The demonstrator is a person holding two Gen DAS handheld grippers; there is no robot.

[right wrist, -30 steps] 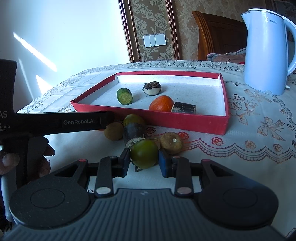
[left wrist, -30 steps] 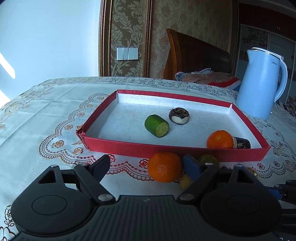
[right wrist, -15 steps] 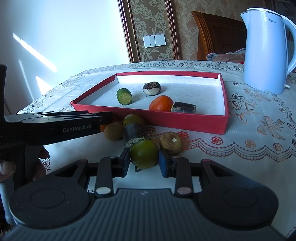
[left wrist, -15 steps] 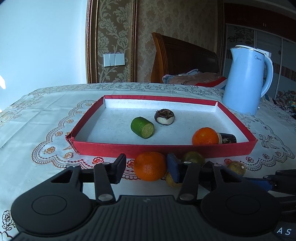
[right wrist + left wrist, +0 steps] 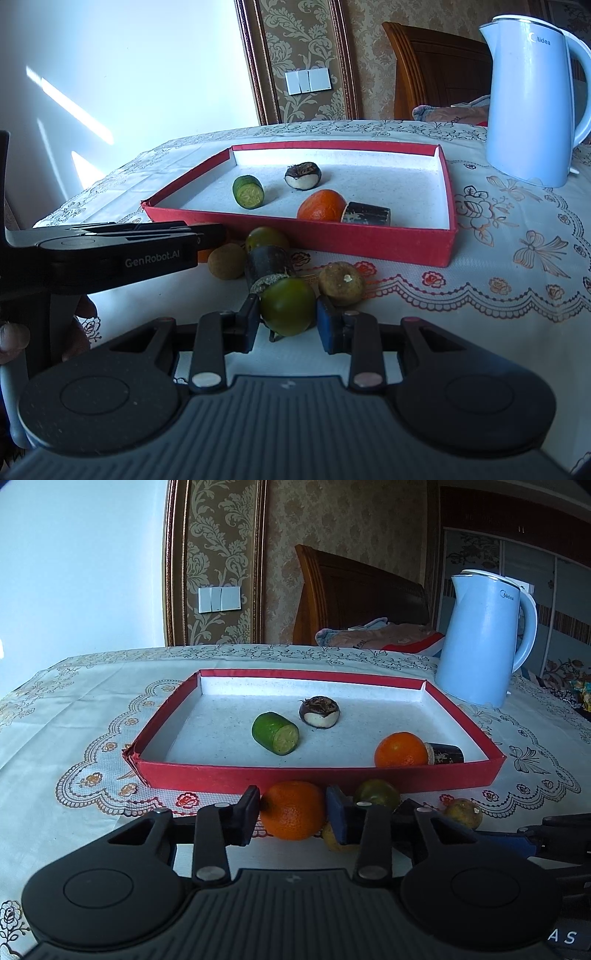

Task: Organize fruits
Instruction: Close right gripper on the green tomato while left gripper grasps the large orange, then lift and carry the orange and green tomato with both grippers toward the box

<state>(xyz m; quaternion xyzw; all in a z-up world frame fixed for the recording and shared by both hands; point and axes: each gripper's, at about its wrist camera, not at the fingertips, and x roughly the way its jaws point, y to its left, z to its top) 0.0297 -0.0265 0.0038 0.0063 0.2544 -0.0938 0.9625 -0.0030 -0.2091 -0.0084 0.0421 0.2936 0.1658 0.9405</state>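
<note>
This is a lived-in home, most likely a bedroom. A carved dark wooden headboard (image 5: 354,598) stands behind the tabletop, with folded bedding in pink and red (image 5: 380,637) bundled against it. The wall carries gold damask wallpaper (image 5: 221,535) framed by wooden moulding, with a white three-gang light switch (image 5: 219,599) set into it. An embroidered cream lace tablecloth (image 5: 92,709) covers the tabletop, and a pale blue electric kettle (image 5: 484,638) stands on it. Patterned wardrobe doors (image 5: 517,561) fill the far right.

Red tray (image 5: 207,775) on bench holds cut green piece (image 5: 275,733), dark-and-white fruit (image 5: 319,712), orange (image 5: 400,749), dark cylinder (image 5: 445,754) — second orange (image 5: 291,809), green fruit (image 5: 288,306), brownish fruits (image 5: 341,283) outside, just before front wall.
</note>
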